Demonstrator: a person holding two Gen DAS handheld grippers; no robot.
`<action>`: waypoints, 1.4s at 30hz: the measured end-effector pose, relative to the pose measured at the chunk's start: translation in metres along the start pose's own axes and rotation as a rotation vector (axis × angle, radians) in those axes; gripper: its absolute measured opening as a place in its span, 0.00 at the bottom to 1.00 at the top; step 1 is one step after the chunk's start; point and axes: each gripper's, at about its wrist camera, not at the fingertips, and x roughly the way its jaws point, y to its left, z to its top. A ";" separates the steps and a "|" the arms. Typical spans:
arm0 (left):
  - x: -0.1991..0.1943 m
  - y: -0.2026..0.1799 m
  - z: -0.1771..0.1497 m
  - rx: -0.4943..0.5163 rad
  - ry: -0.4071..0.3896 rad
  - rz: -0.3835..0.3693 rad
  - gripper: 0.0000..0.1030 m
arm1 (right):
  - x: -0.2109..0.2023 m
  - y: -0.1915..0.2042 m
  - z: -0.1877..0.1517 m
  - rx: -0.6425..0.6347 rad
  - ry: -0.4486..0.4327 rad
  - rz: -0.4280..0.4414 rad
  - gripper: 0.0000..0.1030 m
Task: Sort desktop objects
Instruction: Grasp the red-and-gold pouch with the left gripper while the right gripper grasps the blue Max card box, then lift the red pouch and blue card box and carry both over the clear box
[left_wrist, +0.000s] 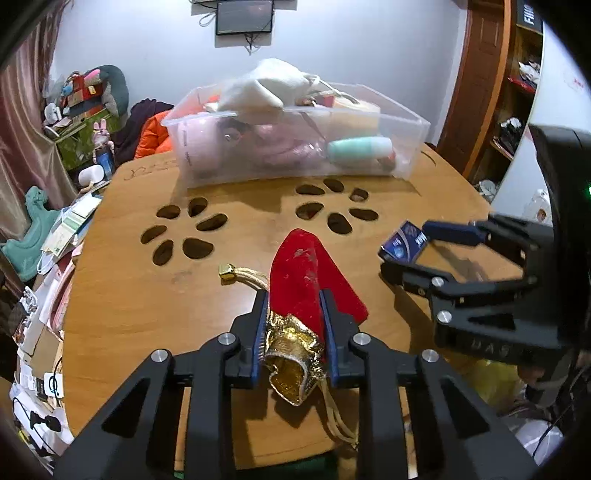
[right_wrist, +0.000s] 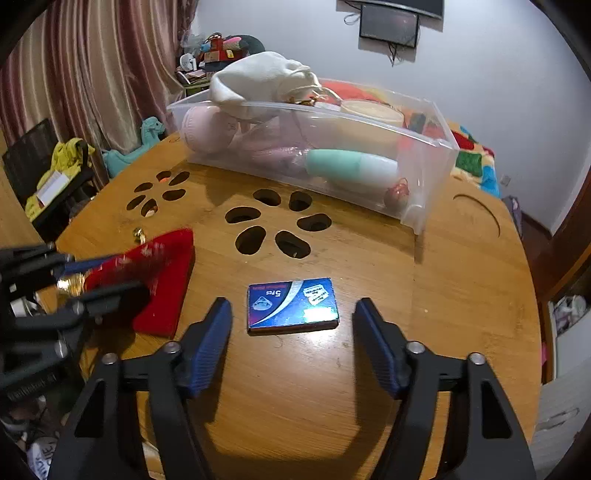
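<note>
A red velvet pouch (left_wrist: 301, 273) with a gold-lined mouth and gold cord lies on the wooden table (left_wrist: 147, 295). My left gripper (left_wrist: 295, 302) is shut on it near its gold mouth, and the blue pads press both sides. In the right wrist view the same pouch (right_wrist: 162, 273) lies at the left with the left gripper (right_wrist: 99, 275) on it. A small blue box (right_wrist: 291, 304) lies flat on the table. My right gripper (right_wrist: 291, 314) stands open around it, with gaps between the pads and the box. The box (left_wrist: 404, 242) and right gripper (left_wrist: 413, 247) also show in the left wrist view.
A clear plastic bin (left_wrist: 406, 122) holding a white cloth bag, a mint bottle and pink items stands at the far side of the table. Paw-shaped cutouts (right_wrist: 273, 225) pierce the tabletop. Clutter lies beyond the table's left edge (left_wrist: 55, 240).
</note>
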 end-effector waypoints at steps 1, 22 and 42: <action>-0.001 0.001 0.001 -0.002 -0.006 0.002 0.23 | 0.000 0.001 0.000 -0.006 -0.004 0.001 0.47; -0.031 0.023 0.048 -0.085 -0.127 0.004 0.22 | -0.047 -0.031 0.028 0.156 -0.152 0.082 0.43; -0.052 0.027 0.108 -0.095 -0.275 -0.041 0.22 | -0.092 -0.069 0.077 0.261 -0.342 0.095 0.43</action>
